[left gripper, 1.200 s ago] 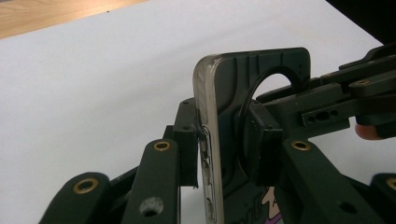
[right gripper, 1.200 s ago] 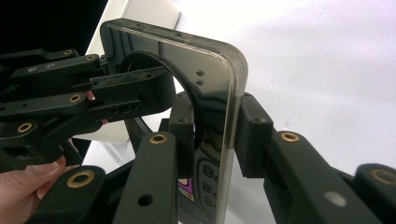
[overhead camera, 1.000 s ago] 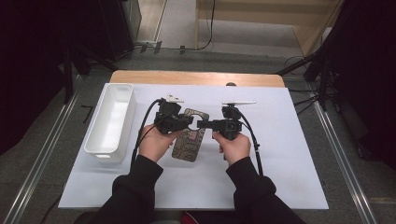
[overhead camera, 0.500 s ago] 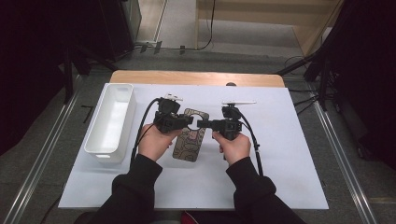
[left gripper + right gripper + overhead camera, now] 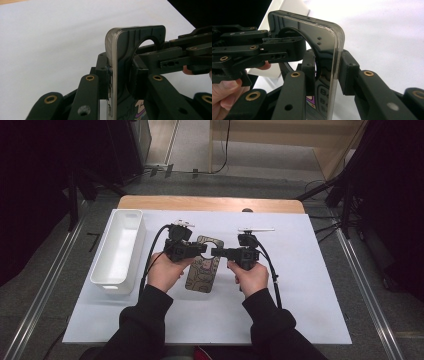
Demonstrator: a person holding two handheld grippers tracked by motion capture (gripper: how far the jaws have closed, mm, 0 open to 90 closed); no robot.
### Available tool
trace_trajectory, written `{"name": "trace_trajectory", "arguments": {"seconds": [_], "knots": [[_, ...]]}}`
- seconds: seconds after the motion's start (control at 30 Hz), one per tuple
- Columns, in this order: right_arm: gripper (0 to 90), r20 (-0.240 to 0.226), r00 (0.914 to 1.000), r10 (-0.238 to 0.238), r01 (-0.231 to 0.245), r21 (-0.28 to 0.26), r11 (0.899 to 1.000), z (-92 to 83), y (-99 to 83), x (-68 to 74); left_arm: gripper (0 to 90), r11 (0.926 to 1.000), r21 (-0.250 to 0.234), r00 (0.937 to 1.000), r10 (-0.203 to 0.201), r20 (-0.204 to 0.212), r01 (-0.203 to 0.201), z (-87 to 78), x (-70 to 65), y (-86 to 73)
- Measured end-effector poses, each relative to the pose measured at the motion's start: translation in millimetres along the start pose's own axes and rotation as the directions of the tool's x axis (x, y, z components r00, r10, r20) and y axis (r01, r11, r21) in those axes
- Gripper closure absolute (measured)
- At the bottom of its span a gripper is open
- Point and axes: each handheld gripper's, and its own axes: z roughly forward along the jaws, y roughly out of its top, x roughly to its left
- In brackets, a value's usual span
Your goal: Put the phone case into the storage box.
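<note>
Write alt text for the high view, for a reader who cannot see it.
A person's two hands each hold a hand-held gripper, the left hand-held gripper and right hand-held gripper both shut on the top end of a dark patterned phone case over a white sheet. A white tray sits to the left.
</note>
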Motion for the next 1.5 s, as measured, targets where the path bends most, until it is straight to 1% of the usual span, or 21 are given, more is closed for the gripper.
{"name": "trace_trajectory", "arguments": {"seconds": [0.2,0.33,0.4,0.47,0.6,0.67,0.77,0.8,0.9,1.03,1.1,1.13,1.17,1.2,1.33,1.43,1.5], "knots": [[64.1,-0.003,0.9998,-0.021,0.021,-0.011,1.000,-0.9,-0.3,1.4,73.2,1.0000,0.006,1.0000,0.002,0.001,-0.002,-1.5,1.1,0.9],[61.9,-0.002,0.9995,-0.031,0.031,-0.016,0.999,-1.9,-0.5,2.4,73.4,1.0000,0.004,0.9999,-0.002,0.012,0.002,-1.9,1.8,0.8],[59.2,-0.003,0.9991,-0.041,0.041,-0.020,0.999,-2.6,-0.6,2.4,73.4,1.0000,0.004,0.9999,0.001,0.013,-0.001,-2.5,2.2,0.8],[57.7,0.001,0.9990,-0.045,0.045,-0.019,0.999,-4.0,-0.7,2.9,73.4,1.0000,0.003,0.9999,-0.003,0.017,0.003,-2.9,2.9,0.9],[52.0,-0.007,0.9984,-0.056,0.056,-0.021,0.998,-6.1,-0.8,3.8,73.5,1.0000,-0.001,0.9997,-0.009,0.021,0.009,-4.3,3.9,1.5],[49.3,-0.007,0.9975,-0.071,0.070,-0.022,0.997,-7.0,-1.6,5.1,73.5,1.0000,-0.001,0.9996,-0.008,0.028,0.008,-5.8,4.6,1.9],[44.3,0.000,0.9953,-0.096,0.096,-0.022,0.995,-9.6,-3.1,6.6,73.4,0.9999,-0.011,0.9996,-0.011,0.027,0.011,-8.9,6.7,2.3],[42.1,-0.007,0.9947,-0.103,0.102,-0.019,0.995,-11.2,-3.3,6.9,73.4,0.9999,-0.010,0.9995,-0.010,0.029,0.010,-9.6,7.4,2.5],[39.5,-0.026,0.9922,-0.122,0.121,-0.019,0.992,-14.9,-4.0,8.6,73.4,0.9998,-0.016,0.9993,-0.014,0.033,0.014,-12.0,8.7,3.3],[34.2,-0.034,0.9846,-0.171,0.171,-0.018,0.985,-18.6,-5.7,11.6,73.3,0.9995,-0.028,0.9993,-0.015,0.035,0.016,-16.3,9.9,4.7],[33.3,-0.042,0.9786,-0.201,0.201,-0.005,0.980,-19.8,-6.9,12.4,73.3,0.9992,-0.036,0.9990,-0.016,0.041,0.018,-18.6,11.2,5.4],[32.9,-0.052,0.9762,-0.210,0.210,-0.005,0.978,-19.8,-7.3,12.3,73.3,0.9992,-0.035,0.9989,-0.017,0.044,0.019,-19.4,11.9,5.6],[32.2,-0.070,0.9719,-0.225,0.225,-0.009,0.974,-19.4,-7.9,11.6,73.3,0.9991,-0.039,0.9990,-0.017,0.041,0.019,-20.1,12.2,5.6],[32.2,-0.074,0.9705,-0.229,0.230,-0.003,0.973,-19.0,-9.0,11.2,73.2,0.9991,-0.039,0.9990,-0.016,0.043,0.018,-20.5,12.6,5.6],[32.0,-0.077,0.9576,-0.278,0.279,0.008,0.960,-18.5,-14.5,7.8,73.2,0.9989,-0.044,0.9990,-0.016,0.043,0.018,-22.7,13.9,5.1],[31.1,-0.112,0.9498,-0.292,0.295,0.005,0.956,-20.8,-17.1,4.6,73.2,0.9989,-0.045,0.9986,-0.014,0.052,0.016,-24.5,15.5,5.0],[31.1,-0.112,0.9447,-0.308,0.310,0.000,0.951,-22.3,-17.8,3.5,73.1,0.9988,-0.046,0.9983,-0.015,0.057,0.018,-26.3,16.8,4.7]]}}
